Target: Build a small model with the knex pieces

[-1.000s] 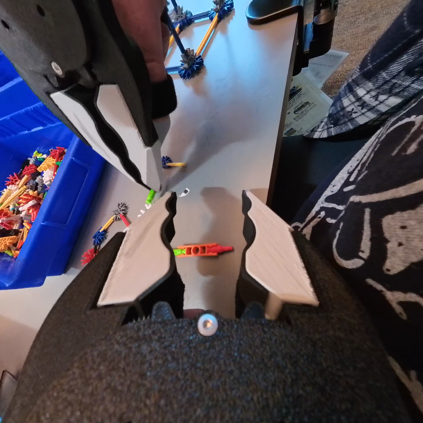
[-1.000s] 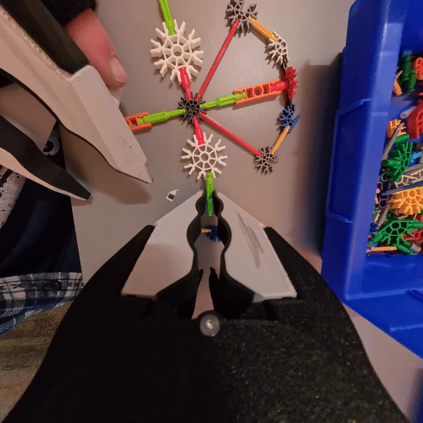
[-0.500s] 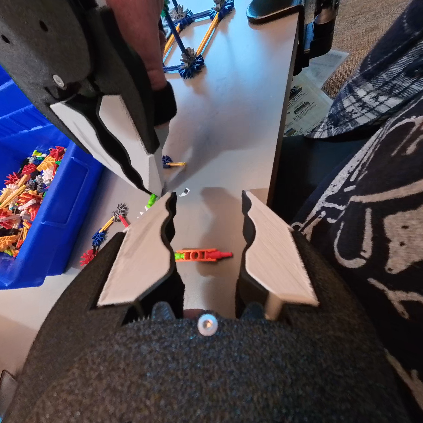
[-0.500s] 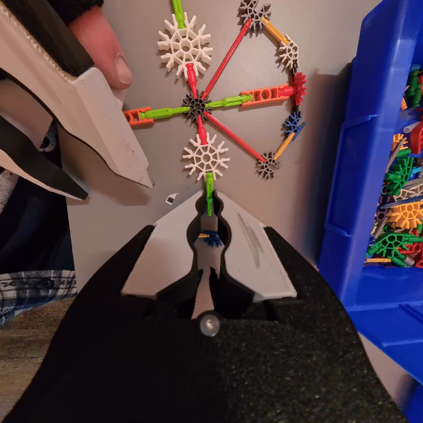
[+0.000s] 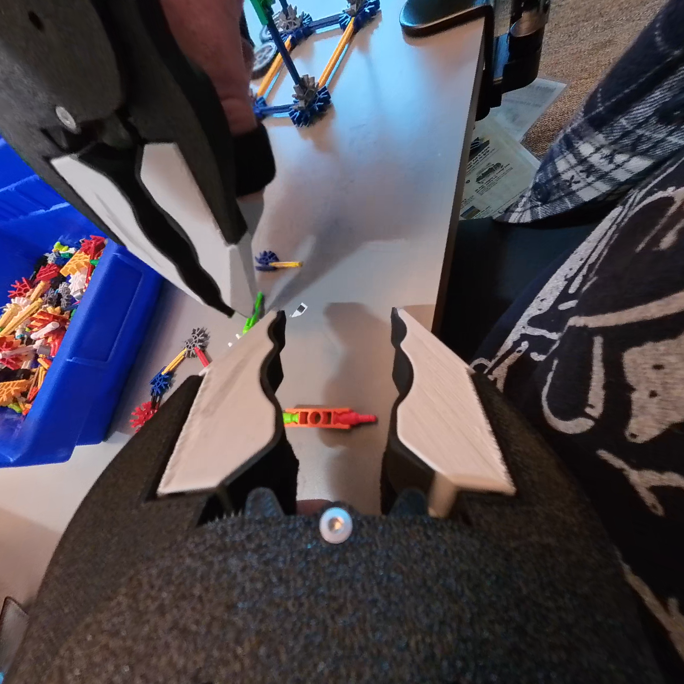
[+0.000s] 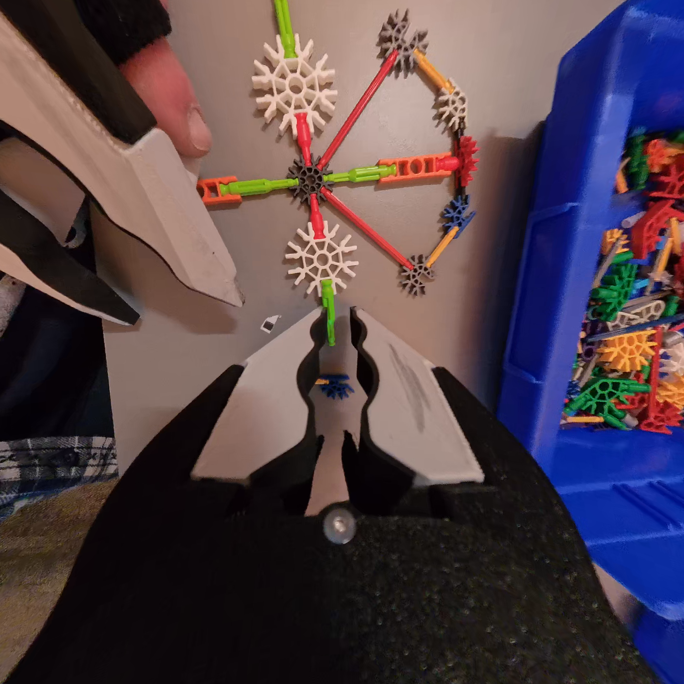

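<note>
The right gripper (image 6: 335, 314) had its jaws slightly apart around a green rod (image 6: 328, 311) plugged into the 6 o'clock slot of a white wheel (image 6: 321, 260), whether gripping it I cannot tell. The left gripper (image 5: 337, 314) stood with fingers spread wide above an orange link (image 5: 317, 418) on the table (image 5: 388, 148). A blue bin (image 6: 577, 259) of parts lay at 3 o'clock of the black hub (image 6: 309, 178), and a blue piece (image 6: 335, 385) at 6 o'clock of the wheel.
</note>
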